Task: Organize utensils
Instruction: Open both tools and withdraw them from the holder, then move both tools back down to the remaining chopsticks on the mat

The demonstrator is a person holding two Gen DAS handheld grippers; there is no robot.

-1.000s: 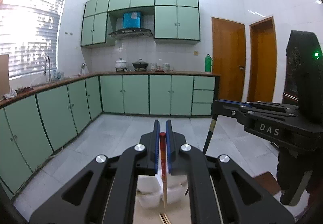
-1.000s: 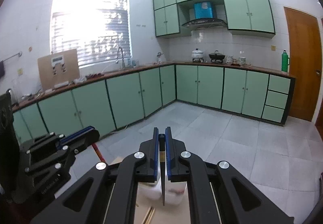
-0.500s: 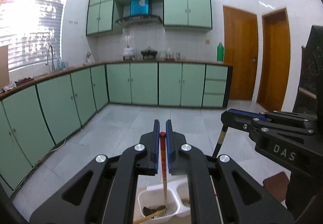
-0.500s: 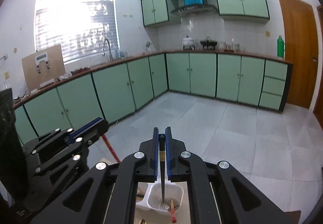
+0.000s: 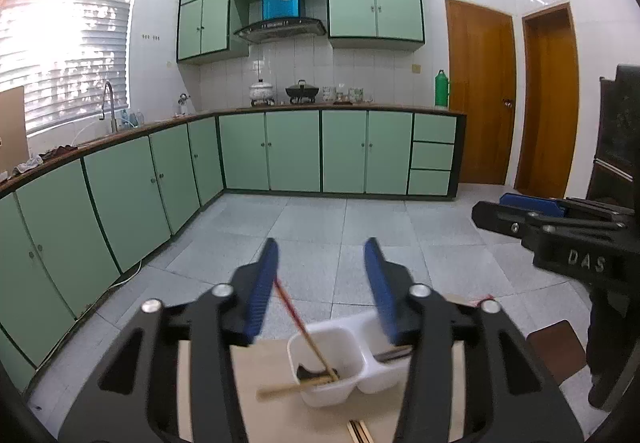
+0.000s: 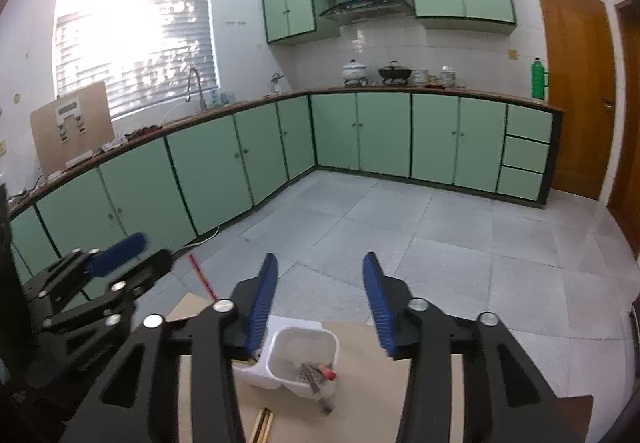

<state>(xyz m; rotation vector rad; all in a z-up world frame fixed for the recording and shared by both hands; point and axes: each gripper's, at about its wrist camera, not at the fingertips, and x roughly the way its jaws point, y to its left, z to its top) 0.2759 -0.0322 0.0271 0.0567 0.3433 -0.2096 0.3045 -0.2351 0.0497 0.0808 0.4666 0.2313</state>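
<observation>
both hand-held grippers stand with their blue pads wide apart and nothing between them: the left hand-held gripper [image 5: 322,285] and the right hand-held gripper [image 6: 320,297] hover above a white two-compartment holder [image 5: 362,357] at the far edge of the light wooden desk [image 5: 256,375]. part of the sorting looks done: a red-topped chopstick [image 5: 304,327] leans in the holder's left compartment, its top close against the left pad, and a pale wooden stick [image 5: 296,387] lies across that compartment's near rim, poking out to the left. more pale sticks [image 5: 360,431] lie loose on the desk nearer the camera, so work remains. only the right wrist view shows the right compartment's contents, grey metal utensils [image 6: 310,375] beside a red tip [image 6: 330,374]. the left wrist view shows the left compartment instead.
</observation>
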